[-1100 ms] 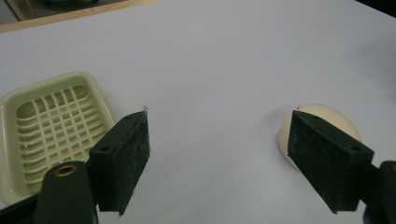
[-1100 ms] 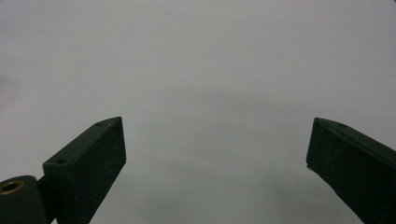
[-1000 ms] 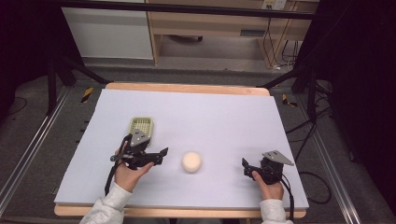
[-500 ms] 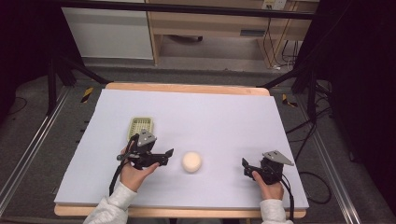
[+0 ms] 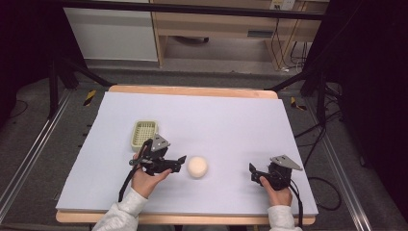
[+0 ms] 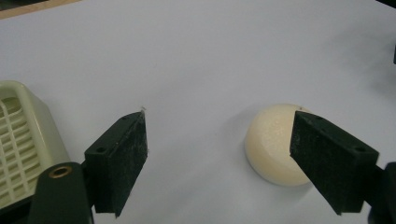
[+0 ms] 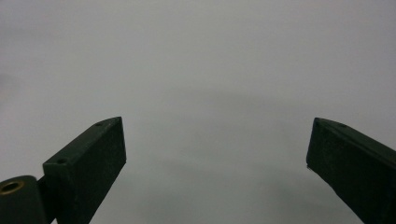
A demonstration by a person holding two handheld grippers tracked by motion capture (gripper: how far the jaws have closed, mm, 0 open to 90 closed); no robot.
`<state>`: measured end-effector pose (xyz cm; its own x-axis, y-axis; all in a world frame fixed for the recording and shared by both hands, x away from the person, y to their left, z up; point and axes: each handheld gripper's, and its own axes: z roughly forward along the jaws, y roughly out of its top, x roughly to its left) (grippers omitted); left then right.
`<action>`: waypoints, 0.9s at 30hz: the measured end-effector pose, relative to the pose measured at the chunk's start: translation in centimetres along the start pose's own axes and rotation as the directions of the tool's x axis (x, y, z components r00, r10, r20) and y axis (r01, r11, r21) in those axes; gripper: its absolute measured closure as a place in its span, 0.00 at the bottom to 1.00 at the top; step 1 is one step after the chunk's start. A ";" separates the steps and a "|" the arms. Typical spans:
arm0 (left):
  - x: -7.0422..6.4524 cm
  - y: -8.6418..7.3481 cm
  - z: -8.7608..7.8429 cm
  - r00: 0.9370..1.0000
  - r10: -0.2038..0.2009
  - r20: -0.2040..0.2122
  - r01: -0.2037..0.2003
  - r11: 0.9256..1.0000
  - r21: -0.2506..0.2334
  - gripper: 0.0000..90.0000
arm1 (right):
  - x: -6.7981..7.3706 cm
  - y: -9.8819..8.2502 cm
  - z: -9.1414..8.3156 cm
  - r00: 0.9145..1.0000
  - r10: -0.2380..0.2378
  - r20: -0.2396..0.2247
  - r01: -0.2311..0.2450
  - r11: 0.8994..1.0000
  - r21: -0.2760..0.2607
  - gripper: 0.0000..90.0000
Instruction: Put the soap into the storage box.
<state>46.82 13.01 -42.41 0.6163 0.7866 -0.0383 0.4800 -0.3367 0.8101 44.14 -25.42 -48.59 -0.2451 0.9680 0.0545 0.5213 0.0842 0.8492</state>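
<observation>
The left tongs (image 6: 217, 140) have just been opening, jaws apart around nothing, the cream round soap-like puck (image 5: 197, 166) lying on the white bench (image 5: 231, 120) just beside one jaw. That jaw could nudge the puck and send it sliding if the tongs close off-centre; the right tongs (image 7: 217, 154) stand apart over bare bench

We wear pale grey sleeves (image 5: 126, 211); our black left gripper (image 5: 174, 164) and right gripper (image 5: 252, 172) carry grey three-cornered plates and trailing black cables.

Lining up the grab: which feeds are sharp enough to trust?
Left gripper view: the cream round soap and slotted soap dish are sharp, evenly lit. Right gripper view: dim grey, hazy, open jaws over the bare table sheet. High view: dark surroundings, table clear.
</observation>
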 end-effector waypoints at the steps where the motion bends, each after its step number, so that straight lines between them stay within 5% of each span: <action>1: 0.0 0.0 0.0 1.000 0.000 0.000 0.000 1.000 0.000 0.21 | 0.0 0.0 0.0 1.000 0.000 0.000 0.000 1.000 0.000 0.06; 27: -2.2 0.2 1.9 0.998 0.035 0.043 -0.037 0.999 0.040 0.20 | 0.0 0.0 0.1 1.000 -0.007 -0.001 0.007 1.000 0.000 0.06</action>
<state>46.73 10.29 -43.27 0.6587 0.7516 -0.0347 0.4818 -0.3859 0.7867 44.19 -25.44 -48.62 -0.2494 0.9671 0.0492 0.5193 0.0907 0.8497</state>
